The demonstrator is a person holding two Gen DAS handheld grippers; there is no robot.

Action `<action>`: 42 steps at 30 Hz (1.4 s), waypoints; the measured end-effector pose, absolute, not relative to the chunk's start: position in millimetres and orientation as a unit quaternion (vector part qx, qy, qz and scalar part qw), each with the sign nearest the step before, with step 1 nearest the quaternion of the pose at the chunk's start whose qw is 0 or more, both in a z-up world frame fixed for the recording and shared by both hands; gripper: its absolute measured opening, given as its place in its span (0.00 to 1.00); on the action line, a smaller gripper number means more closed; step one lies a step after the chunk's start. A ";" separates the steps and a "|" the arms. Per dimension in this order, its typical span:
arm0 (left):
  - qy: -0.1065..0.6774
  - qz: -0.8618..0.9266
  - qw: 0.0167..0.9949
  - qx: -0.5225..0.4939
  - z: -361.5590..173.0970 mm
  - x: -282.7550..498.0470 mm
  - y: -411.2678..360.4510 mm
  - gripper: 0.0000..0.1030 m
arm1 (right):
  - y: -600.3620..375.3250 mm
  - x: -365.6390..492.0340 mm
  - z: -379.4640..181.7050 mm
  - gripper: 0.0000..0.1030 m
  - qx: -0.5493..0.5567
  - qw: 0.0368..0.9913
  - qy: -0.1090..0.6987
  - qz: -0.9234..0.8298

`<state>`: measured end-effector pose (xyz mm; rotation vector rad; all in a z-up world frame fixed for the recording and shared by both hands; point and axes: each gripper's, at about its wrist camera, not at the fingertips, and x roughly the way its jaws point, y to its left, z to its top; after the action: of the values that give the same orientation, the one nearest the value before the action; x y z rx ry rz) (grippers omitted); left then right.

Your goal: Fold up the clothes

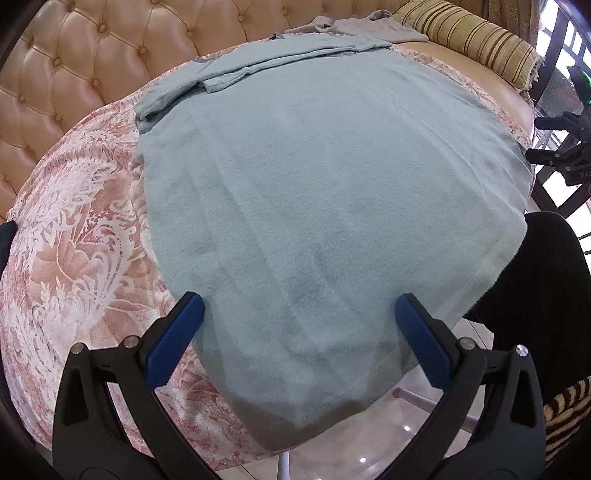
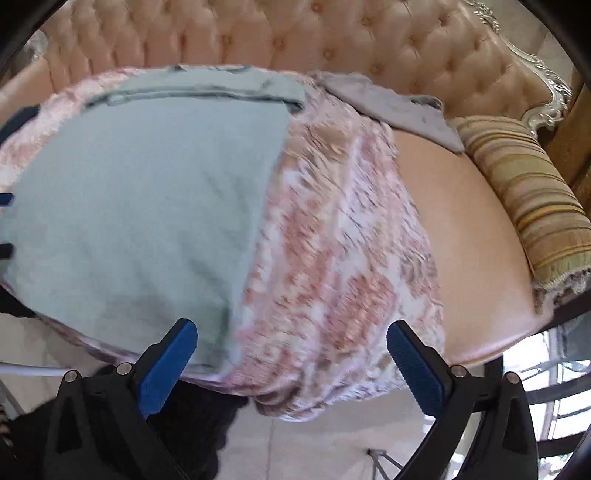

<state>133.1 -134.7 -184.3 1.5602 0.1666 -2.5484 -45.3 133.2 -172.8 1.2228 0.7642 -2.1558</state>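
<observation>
A pale blue-green garment lies spread flat on a pink floral throw over a sofa seat, its top edge folded over at the far side. My left gripper hovers open over the garment's near hem, blue pads wide apart, nothing held. The right wrist view shows the same garment at the left, with the throw beside it. My right gripper is open above the throw's front edge, near the garment's right side. The other gripper shows at the left view's right edge.
A tufted beige sofa back runs behind. A grey cloth lies at the back on the seat, next to a striped bolster. A person's dark-clothed leg stands by the sofa's front edge. Glossy tiled floor lies below.
</observation>
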 end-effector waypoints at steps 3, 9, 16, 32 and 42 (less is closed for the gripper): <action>0.055 -0.849 0.073 0.520 -185.0 133.8 -133.4 1.00 | 123.7 -49.9 -183.3 1.00 0.455 0.259 0.324 -0.788; 0.056 -0.850 0.074 0.519 -185.4 133.1 -133.2 1.00 | 137.3 -65.6 -173.4 1.00 0.455 0.238 0.312 -0.799; 0.054 -0.849 0.073 0.521 -185.6 134.7 -132.8 1.00 | 111.6 -44.0 -188.3 1.00 0.455 0.275 0.358 -0.768; 0.118 -0.851 0.144 0.491 -167.7 82.1 -202.0 1.00 | -8.8 -39.7 -184.8 1.00 0.411 0.360 0.343 -0.764; 0.159 -0.844 0.156 0.487 -169.7 93.3 -243.9 1.00 | 41.0 -78.1 -179.1 1.00 0.458 0.337 0.292 -0.769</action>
<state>93.3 -243.9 -169.7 1.3955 0.4548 -2.4181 -78.1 41.0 -179.1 1.1939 0.7619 -2.0043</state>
